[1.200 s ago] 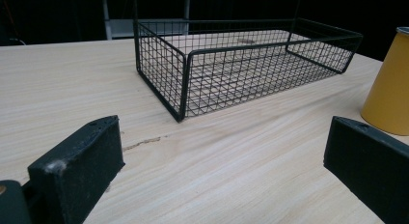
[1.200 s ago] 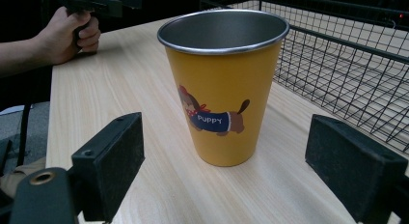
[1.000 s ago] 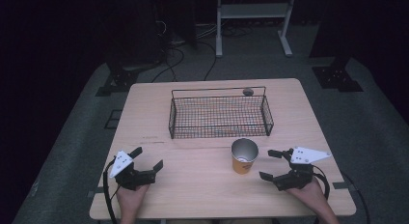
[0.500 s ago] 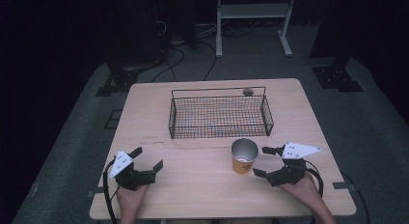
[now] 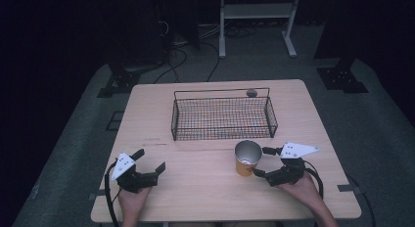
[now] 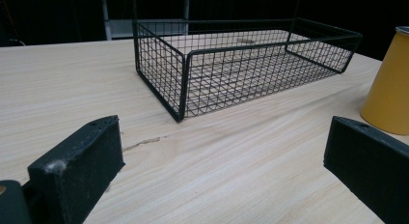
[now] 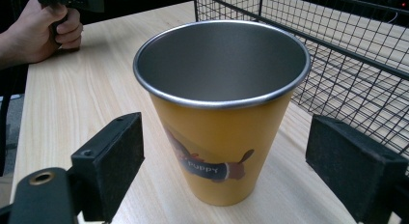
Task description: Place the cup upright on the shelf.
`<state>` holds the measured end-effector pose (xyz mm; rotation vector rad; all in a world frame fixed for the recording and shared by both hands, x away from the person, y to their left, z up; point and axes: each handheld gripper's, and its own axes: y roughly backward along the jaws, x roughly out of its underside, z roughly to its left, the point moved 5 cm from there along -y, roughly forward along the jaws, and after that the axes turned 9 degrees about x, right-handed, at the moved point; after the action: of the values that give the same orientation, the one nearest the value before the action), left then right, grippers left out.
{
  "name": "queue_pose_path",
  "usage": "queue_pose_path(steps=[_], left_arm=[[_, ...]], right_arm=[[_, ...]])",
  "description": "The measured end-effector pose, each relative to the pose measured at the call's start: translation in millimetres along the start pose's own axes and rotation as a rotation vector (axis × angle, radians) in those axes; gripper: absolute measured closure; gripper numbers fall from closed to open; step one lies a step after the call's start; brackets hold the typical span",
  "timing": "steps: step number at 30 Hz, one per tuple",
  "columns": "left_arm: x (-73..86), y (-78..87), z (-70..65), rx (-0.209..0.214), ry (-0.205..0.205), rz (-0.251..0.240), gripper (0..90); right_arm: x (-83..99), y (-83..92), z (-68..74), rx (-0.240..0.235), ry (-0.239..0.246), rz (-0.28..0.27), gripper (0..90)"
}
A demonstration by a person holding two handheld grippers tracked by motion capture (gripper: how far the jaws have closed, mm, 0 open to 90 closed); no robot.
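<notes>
Right gripper (image 5: 260, 162) moved in toward yellow cup (image 5: 246, 158) since a second ago; jaws wide, one each side of cup, not touching yet (clear gaps in right gripper view). Cup (image 7: 223, 113) upright on table (image 5: 205, 197), empty steel interior, just in front of wire basket (image 5: 222, 114). Left gripper (image 5: 152, 159) unchanged, resting near front-left table edge, jaws wide, holding nothing. Judgement: approach done, grasp is next; closing on cup body should secure it, likely for transfer into basket.
</notes>
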<state>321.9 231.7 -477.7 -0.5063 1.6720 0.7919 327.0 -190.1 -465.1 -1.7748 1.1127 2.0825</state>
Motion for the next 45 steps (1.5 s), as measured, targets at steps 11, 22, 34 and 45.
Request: queue_pose_path(steps=[11,22,34,45], left_arm=[[-0.1,0.1,-0.1,0.001,-0.001,0.0,0.0],[0.0,0.0,-0.2,0.003,-0.001,-0.001,0.0],[-0.1,-0.1,-0.3,0.004,0.0,-0.001,0.0],[0.0,-0.2,-0.3,0.004,0.0,0.0,0.0]], right_arm=[[-8.8,-12.4,2.1,-0.01,0.027,0.027,9.5],[-13.0,-25.9,6.0,-0.024,0.03,0.02,9.0],[-17.7,-37.0,7.8,-0.038,0.037,0.025,8.9],[-17.1,-40.9,8.1,-0.046,0.036,0.021,9.2]])
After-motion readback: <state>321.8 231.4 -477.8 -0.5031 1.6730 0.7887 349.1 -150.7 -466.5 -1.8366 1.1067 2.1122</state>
